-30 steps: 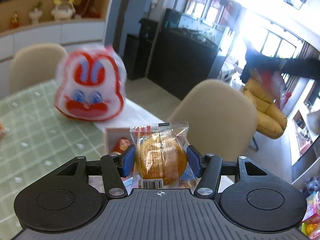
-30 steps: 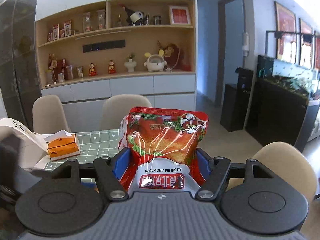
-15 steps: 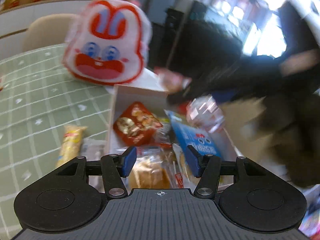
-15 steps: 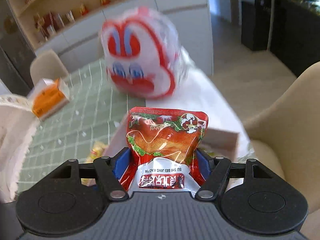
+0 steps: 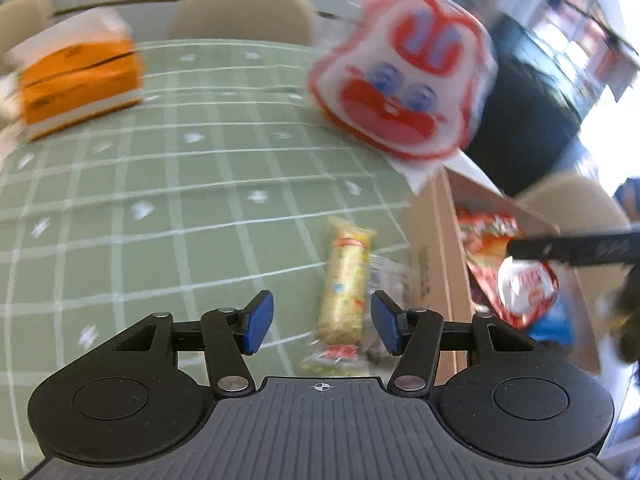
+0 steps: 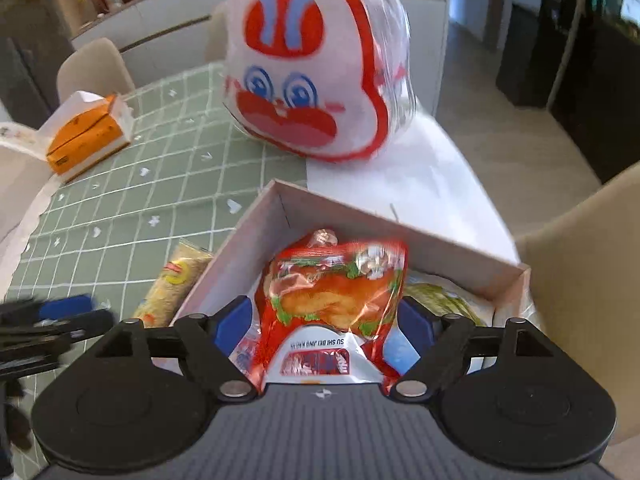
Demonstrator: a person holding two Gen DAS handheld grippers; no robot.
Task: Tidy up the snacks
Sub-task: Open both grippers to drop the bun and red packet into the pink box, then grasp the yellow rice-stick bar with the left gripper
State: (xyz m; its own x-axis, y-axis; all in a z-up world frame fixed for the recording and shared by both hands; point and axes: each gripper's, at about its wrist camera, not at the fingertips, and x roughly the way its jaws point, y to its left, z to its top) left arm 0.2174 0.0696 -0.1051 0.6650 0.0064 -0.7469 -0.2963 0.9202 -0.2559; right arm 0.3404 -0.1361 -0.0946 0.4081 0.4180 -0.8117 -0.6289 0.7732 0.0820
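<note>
My left gripper (image 5: 322, 322) is open and empty above the green checked tablecloth, just left of a long yellow snack bar (image 5: 346, 280) lying beside the cardboard box (image 5: 434, 248). My right gripper (image 6: 325, 320) is over the open box (image 6: 404, 234); its jaws stand a little wider than the red snack packet (image 6: 334, 292) between them, which sits low among other packets in the box. The packet also shows in the left wrist view (image 5: 508, 264). The yellow bar also shows in the right wrist view (image 6: 176, 280), left of the box.
A big rabbit-face bag (image 6: 312, 80) stands behind the box. An orange tissue box (image 6: 86, 140) lies at the far left of the table (image 6: 120, 216). Beige chairs (image 6: 588, 264) surround the table. The left gripper shows at the right wrist view's left edge (image 6: 48, 320).
My left gripper let go of the round cake packet into the box and swung left over the tablecloth. My right gripper came down over the box with the red packet and its jaws widened.
</note>
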